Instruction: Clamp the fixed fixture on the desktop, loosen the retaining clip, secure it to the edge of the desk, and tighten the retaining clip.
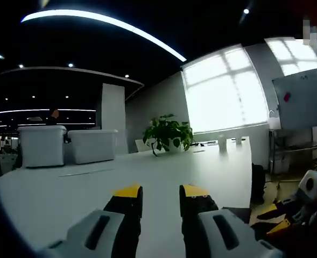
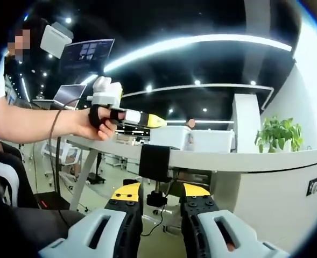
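In the left gripper view, the left gripper (image 1: 161, 201) hovers over the bare white desk top (image 1: 147, 172), its two yellow-tipped black jaws spread apart with nothing between them. Far across the desk stand two white plastic bins (image 1: 67, 145) and a leafy green potted plant (image 1: 168, 133). At the lower right edge part of the right gripper (image 1: 290, 215) shows, below the desk's edge.

In the right gripper view, the right gripper (image 2: 161, 201) sits low, beside the desk — its jaws released, parted and empty. Just ahead of them the black box-shaped fixture clamp (image 2: 155, 162) is hung on the edge of the white desk (image 2: 244, 159), with its black round retaining knob (image 2: 157, 199) on a screw stem below, between the jaw tips in the picture; whether they touch it I cannot tell. To the left a person's hand (image 2: 96, 122) holds the left gripper above the desk.
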